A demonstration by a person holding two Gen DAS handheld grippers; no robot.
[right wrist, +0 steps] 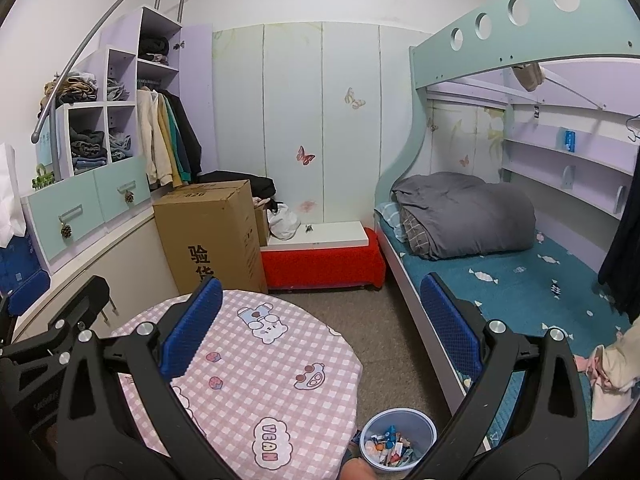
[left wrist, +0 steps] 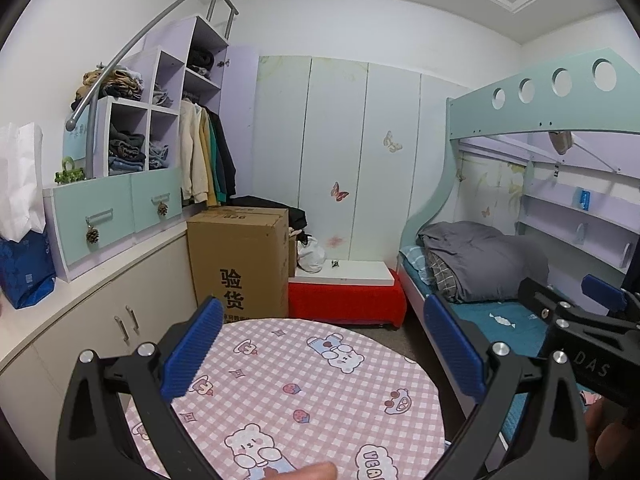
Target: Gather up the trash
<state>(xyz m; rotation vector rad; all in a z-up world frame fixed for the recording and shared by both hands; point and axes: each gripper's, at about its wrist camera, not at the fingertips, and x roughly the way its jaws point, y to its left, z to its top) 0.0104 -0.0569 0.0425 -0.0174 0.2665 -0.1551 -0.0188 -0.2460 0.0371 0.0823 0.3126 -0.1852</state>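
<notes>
A small blue bin holding several colourful wrappers stands on the carpet, right of the round table with a pink checked cartoon cloth. My right gripper is open and empty, held above the table's right edge and the bin. My left gripper is open and empty above the same table. The right gripper's black body and blue pad show at the right of the left wrist view. The bin is out of the left wrist view.
A tall cardboard box stands behind the table, beside a red-skirted low platform. A bunk bed with a grey duvet lies right. Cabinets and drawers run along the left. Grey carpet separates table and bed.
</notes>
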